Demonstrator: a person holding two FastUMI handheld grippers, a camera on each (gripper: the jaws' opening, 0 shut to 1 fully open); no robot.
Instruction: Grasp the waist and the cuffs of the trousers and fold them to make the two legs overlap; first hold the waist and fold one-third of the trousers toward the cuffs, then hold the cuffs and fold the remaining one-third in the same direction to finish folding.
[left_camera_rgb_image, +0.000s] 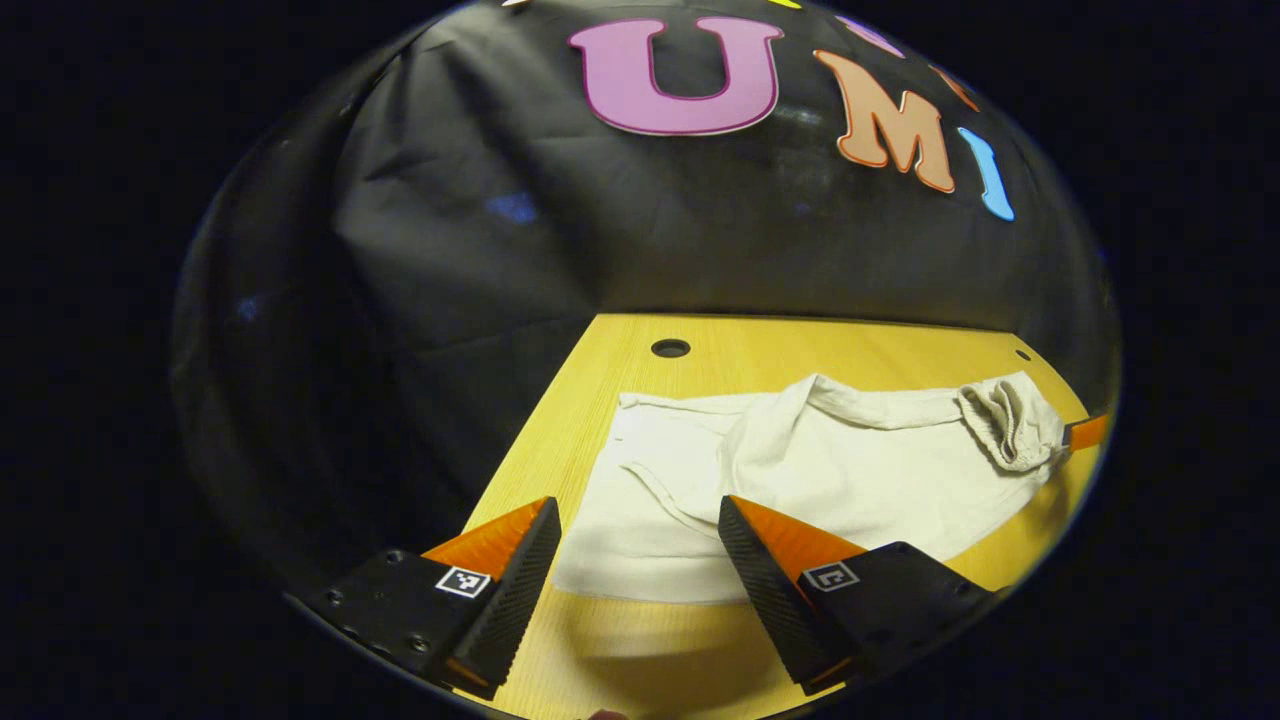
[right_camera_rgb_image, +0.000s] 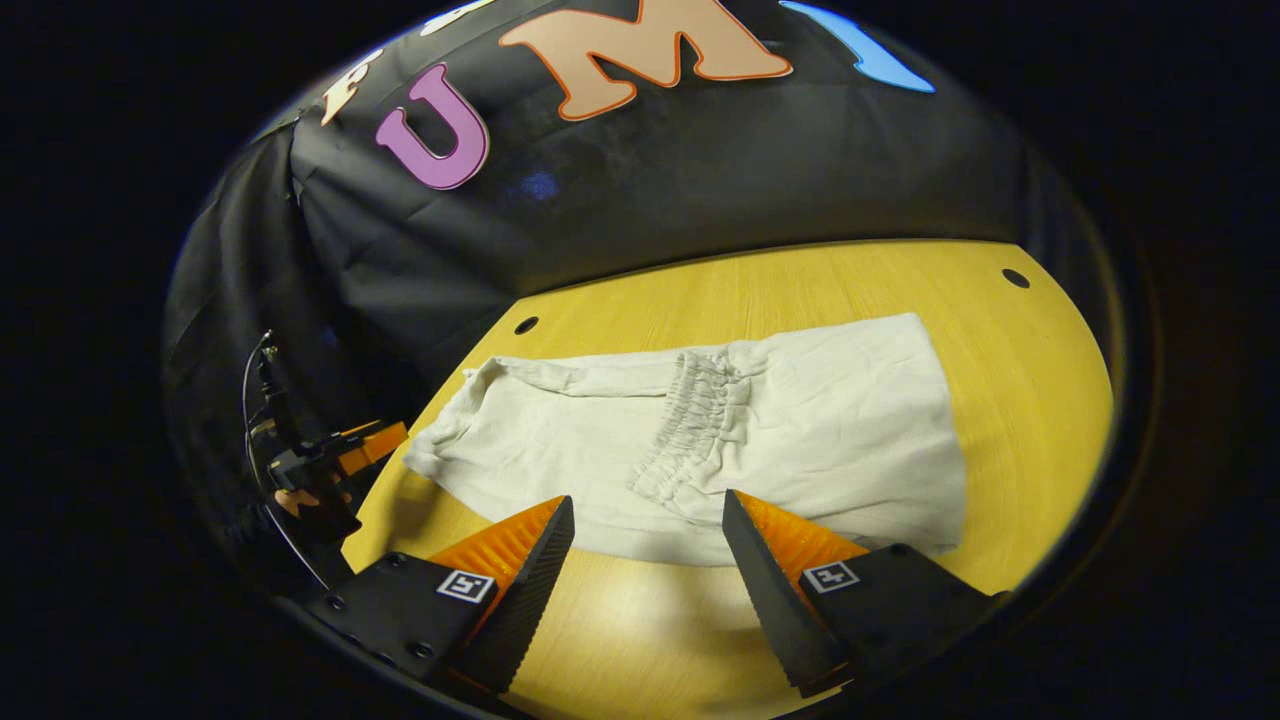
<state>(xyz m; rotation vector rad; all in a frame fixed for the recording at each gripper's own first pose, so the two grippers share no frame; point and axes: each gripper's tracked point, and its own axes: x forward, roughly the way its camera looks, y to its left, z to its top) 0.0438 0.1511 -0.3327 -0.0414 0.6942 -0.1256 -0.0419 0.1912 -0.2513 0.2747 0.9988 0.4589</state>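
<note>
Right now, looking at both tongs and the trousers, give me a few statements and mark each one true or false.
1. The trousers lie on the wooden table. True.
2. The right tongs are shut on the cloth. False: their fingers stand apart, gripping nothing.
3. The gathered elastic waistband rests on top of the fabric. True.
4. The left tongs hold a cuff in the air. False: they are open, above the trousers' near edge.
5. The trousers are dark blue. False: they are off-white.
</note>
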